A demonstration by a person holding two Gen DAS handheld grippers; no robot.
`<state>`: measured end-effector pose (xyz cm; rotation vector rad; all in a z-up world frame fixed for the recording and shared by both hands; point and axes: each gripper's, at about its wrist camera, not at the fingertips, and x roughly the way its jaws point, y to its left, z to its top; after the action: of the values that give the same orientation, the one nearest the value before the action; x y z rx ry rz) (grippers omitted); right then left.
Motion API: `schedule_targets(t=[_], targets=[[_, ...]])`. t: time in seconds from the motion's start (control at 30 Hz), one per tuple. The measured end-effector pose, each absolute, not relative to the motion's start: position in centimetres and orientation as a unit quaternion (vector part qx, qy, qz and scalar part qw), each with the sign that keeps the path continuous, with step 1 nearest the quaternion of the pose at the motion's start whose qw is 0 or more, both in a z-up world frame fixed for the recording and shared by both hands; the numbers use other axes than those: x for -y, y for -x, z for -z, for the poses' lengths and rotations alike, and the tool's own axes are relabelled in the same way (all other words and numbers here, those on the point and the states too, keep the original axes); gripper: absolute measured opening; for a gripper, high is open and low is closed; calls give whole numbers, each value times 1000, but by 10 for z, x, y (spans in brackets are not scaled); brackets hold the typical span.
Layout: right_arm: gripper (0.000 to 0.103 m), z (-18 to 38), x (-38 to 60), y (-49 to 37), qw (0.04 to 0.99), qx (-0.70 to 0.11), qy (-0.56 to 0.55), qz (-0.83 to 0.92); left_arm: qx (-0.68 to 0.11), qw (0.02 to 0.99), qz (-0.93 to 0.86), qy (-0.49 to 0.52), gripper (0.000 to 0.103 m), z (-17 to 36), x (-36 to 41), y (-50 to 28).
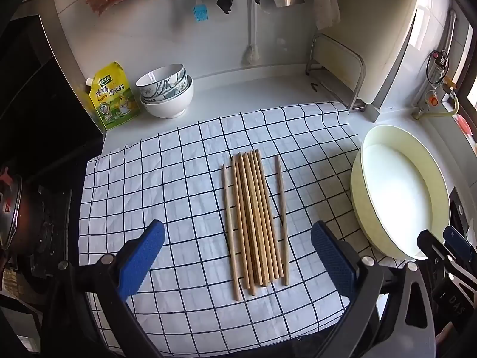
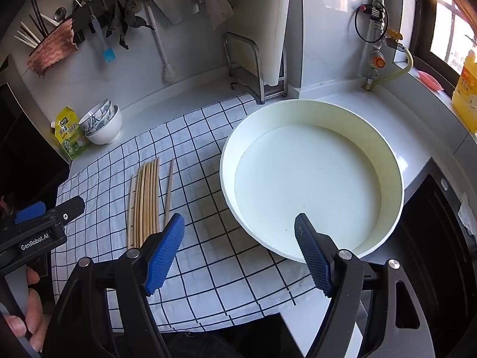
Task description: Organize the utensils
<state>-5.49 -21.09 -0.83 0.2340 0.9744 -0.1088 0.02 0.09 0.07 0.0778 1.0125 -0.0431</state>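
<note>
Several wooden chopsticks [image 1: 255, 220] lie side by side on a white checked cloth [image 1: 167, 179], one [image 1: 282, 217] a little apart on the right. They also show in the right wrist view [image 2: 147, 200]. My left gripper [image 1: 238, 253] is open and empty, hovering above the near ends of the chopsticks. My right gripper [image 2: 240, 238] is open and empty, above the cloth's near right part and the near rim of a round cream basin [image 2: 396, 185]. The basin is empty and also shows in the left wrist view [image 1: 357, 185].
Stacked bowls [image 1: 165, 91] and a yellow pouch [image 1: 113, 98] stand at the back left. A metal rack [image 1: 337, 68] with a white board stands at the back. A stove with a pot [image 1: 18, 208] is at the left. A dark sink [image 2: 441, 232] is at the right.
</note>
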Motion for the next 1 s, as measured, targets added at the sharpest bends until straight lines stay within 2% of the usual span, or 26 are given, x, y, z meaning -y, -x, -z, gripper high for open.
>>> schedule_targets(t=[1.0], targets=[[73,5,213,59,878,-462,-116,52,-481,875,27,-41,97,-5,6,1]])
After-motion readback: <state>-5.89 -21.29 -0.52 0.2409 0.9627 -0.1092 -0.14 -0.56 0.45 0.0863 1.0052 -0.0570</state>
